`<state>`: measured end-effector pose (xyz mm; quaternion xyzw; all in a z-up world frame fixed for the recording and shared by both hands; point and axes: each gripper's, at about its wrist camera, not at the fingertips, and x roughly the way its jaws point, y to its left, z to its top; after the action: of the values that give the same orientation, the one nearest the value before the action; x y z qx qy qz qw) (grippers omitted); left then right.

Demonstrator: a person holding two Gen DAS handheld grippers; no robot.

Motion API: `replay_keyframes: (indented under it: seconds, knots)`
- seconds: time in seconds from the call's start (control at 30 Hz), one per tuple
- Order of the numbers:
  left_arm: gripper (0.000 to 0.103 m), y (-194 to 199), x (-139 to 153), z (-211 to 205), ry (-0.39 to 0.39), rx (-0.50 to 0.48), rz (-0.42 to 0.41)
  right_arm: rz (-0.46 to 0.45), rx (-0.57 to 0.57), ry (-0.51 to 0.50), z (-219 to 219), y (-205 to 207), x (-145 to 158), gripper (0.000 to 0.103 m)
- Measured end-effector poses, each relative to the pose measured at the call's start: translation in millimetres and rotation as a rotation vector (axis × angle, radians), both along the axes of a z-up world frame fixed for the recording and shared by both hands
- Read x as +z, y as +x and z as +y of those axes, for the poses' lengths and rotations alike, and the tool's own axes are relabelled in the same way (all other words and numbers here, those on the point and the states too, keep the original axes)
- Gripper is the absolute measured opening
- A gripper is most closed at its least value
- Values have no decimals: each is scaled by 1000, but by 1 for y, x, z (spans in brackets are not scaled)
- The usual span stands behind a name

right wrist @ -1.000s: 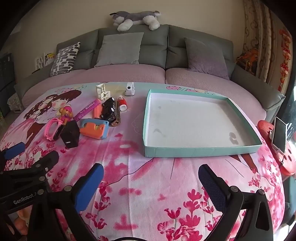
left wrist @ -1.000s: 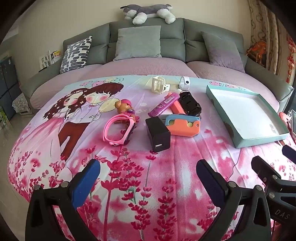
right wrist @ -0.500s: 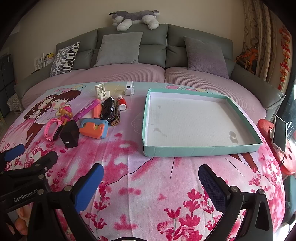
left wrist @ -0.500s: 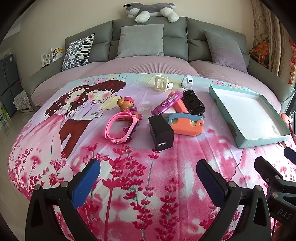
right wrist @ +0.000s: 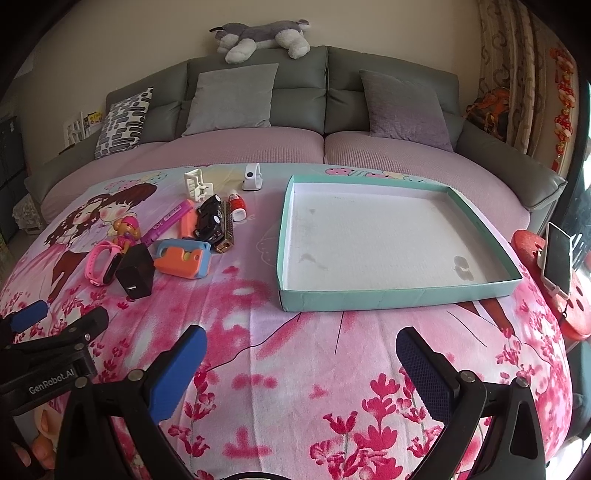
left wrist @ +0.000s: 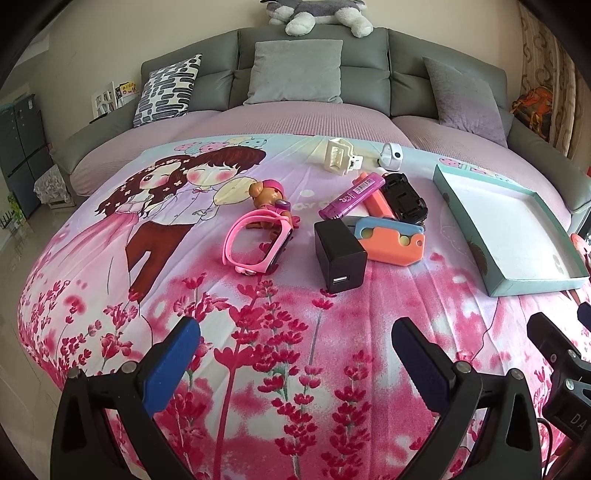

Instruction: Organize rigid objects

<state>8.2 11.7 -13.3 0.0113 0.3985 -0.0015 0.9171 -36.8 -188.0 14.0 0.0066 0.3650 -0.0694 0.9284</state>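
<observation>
Small objects lie in a cluster on the pink floral cloth: a black charger cube (left wrist: 340,256) (right wrist: 135,271), a pink wristband (left wrist: 256,242), an orange-and-blue case (left wrist: 391,240) (right wrist: 183,257), a purple marker (left wrist: 352,195), a black toy car (left wrist: 404,197) (right wrist: 210,219), a brown figurine (left wrist: 267,194) and a cream clip (left wrist: 338,155). A shallow teal box (right wrist: 399,293) (left wrist: 491,236) stands empty to the right. My left gripper (left wrist: 295,341) is open and empty, short of the charger. My right gripper (right wrist: 301,345) is open and empty before the box's near wall.
A grey sofa (right wrist: 295,99) with cushions runs along the back, a plush dog (right wrist: 258,35) on top. A red stool (right wrist: 550,280) holding a phone (right wrist: 557,258) stands at the right. A white round gadget (right wrist: 252,177) and a small red-and-white bottle (right wrist: 237,205) lie behind the cluster.
My left gripper has moved forward toward the cluster, so the objects look larger and lower in view. The right gripper has barely moved. Both stay open.
</observation>
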Motion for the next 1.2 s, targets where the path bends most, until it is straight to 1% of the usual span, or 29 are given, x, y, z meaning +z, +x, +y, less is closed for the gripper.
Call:
replay_keyframes:
  seconds: [0.5, 1.2]
  knots:
    - [103, 3, -4, 6, -9, 33, 25, -1, -20, 16, -4, 0, 0, 103]
    - [103, 4, -7, 6, -4, 35, 36, -1, -19, 17, -4, 0, 0, 103]
